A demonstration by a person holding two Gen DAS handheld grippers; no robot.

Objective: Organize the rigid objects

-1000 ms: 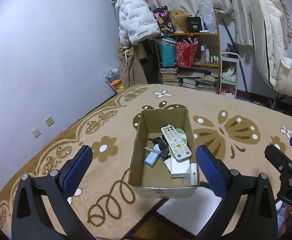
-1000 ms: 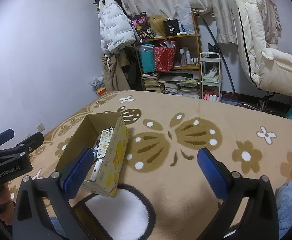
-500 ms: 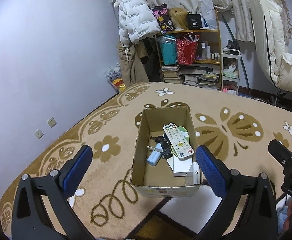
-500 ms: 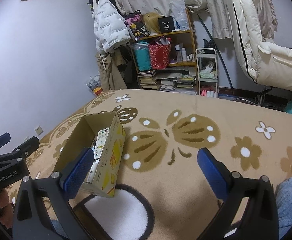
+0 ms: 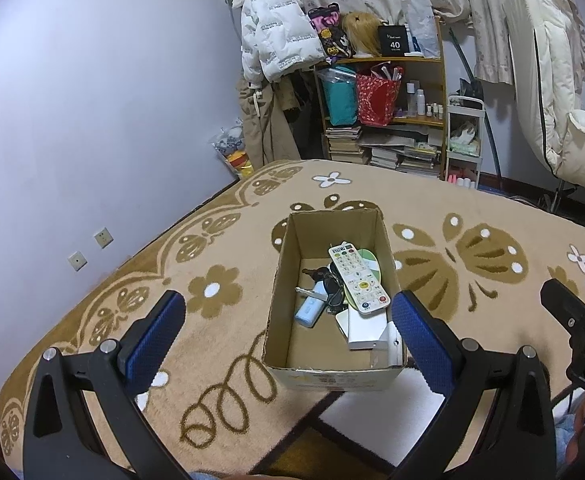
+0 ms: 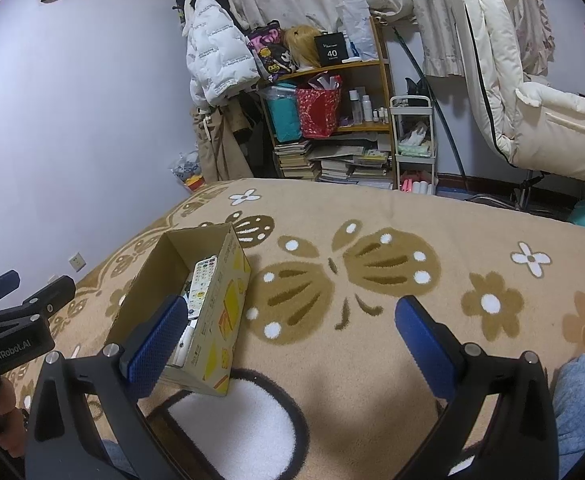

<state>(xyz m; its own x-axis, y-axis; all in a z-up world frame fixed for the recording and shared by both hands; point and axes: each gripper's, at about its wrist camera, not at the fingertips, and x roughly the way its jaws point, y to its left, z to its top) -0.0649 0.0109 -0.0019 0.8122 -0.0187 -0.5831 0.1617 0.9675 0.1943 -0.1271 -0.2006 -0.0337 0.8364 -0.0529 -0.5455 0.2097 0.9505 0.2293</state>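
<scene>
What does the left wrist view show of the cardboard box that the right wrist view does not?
Only the left wrist view looks down into the cardboard box, showing its floor, a light blue stick-shaped item, a white flat box and dark keys or cord. Only the right wrist view shows the box's yellow printed outer side. Both show the white remote inside, the patterned blanket, and an open, empty claw: left claw, right claw.

I see a tan plush carpet [image 5: 432,200] patterned with brown butterflies and white-centred flowers. The brown corrugated cardboard box [image 5: 288,280] shows yellow printed panels on its outer side [image 6: 228,304]. Inside lies a white rectangular remote control [image 5: 358,278] with multicoloured buttons.
</scene>
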